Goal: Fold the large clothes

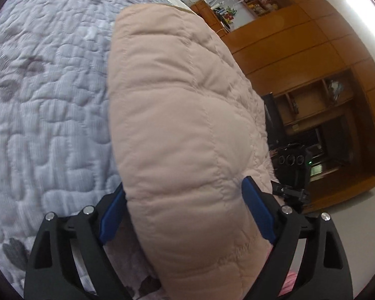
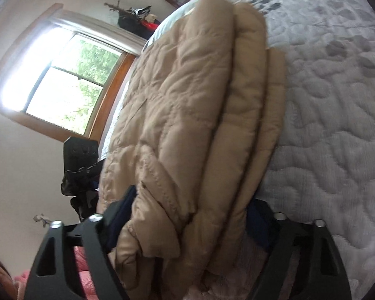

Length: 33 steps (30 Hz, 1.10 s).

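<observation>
You are straddling the folded beige quilted coat (image 1: 182,125) on the grey bedspread (image 1: 50,100) with both grippers. The left gripper (image 1: 185,210) is spread wide; the right gripper (image 2: 195,215) seems to be bracketing the layers, pads probably not pressing. Be keeping both level, squaring the stacked edges.

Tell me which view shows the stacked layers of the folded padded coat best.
The right wrist view: the folded padded coat shows its stacked layers edge-on against the quilted bedspread. The left wrist view shows only one smooth puffy face, no layers.
</observation>
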Each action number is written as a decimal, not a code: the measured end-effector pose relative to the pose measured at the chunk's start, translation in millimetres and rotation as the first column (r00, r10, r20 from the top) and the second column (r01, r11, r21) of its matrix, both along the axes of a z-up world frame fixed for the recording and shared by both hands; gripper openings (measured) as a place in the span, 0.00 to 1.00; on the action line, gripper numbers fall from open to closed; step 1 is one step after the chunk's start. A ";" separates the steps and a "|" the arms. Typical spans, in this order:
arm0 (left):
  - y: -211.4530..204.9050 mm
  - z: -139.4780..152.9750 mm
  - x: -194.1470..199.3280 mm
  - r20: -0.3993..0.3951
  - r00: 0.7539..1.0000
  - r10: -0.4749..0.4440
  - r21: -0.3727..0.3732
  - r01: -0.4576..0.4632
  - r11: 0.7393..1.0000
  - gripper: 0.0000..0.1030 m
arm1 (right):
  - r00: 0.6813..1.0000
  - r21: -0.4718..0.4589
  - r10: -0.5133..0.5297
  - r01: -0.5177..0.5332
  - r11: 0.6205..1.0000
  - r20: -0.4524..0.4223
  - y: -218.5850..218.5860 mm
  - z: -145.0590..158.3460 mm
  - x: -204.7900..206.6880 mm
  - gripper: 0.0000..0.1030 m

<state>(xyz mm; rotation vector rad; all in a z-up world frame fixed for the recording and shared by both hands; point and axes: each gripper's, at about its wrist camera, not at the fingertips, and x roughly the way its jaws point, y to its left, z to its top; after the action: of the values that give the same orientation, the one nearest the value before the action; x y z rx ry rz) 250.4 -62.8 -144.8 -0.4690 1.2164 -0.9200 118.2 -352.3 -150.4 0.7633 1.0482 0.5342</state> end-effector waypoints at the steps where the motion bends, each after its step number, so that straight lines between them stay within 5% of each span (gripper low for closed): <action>1: -3.2 1.2 -1.1 0.009 1.000 0.004 0.005 -0.004 1.000 0.82 | 1.000 -0.008 0.005 -0.005 1.000 0.005 3.6 0.9 0.3 0.67; 5: -5.3 11.6 -6.1 0.057 0.998 0.007 -0.002 -0.007 1.000 0.59 | 0.999 -0.034 0.010 -0.008 0.999 0.052 13.7 11.2 2.0 0.50; 9: 2.0 21.7 -7.2 0.084 0.996 0.026 -0.018 -0.024 1.000 0.50 | 0.990 -0.101 0.041 -0.028 0.995 0.132 30.8 36.7 2.4 0.41; 14: 13.8 48.2 7.6 0.132 0.990 0.051 -0.070 -0.042 0.997 0.49 | 0.972 -0.160 0.076 -0.040 0.986 0.224 45.2 76.5 19.8 0.40; 22: 36.0 79.6 56.9 0.237 0.959 0.154 -0.093 -0.136 0.986 0.49 | 0.942 -0.246 0.129 -0.051 0.968 0.310 76.8 121.2 104.2 0.40; 28: 57.3 77.1 110.1 0.257 0.940 0.223 -0.084 -0.208 0.974 0.49 | 0.939 -0.271 0.142 -0.055 0.961 0.314 106.0 114.9 172.6 0.40; 33: 72.7 50.3 131.4 0.205 0.948 0.245 -0.043 -0.241 0.970 0.49 | 0.957 -0.253 0.151 -0.087 0.964 0.248 122.6 81.5 213.6 0.40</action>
<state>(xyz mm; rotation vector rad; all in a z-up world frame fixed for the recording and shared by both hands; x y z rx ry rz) 381.9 9.8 -94.5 -0.5105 0.9357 -0.7485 331.8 -229.8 -68.9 0.4025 0.8919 0.5837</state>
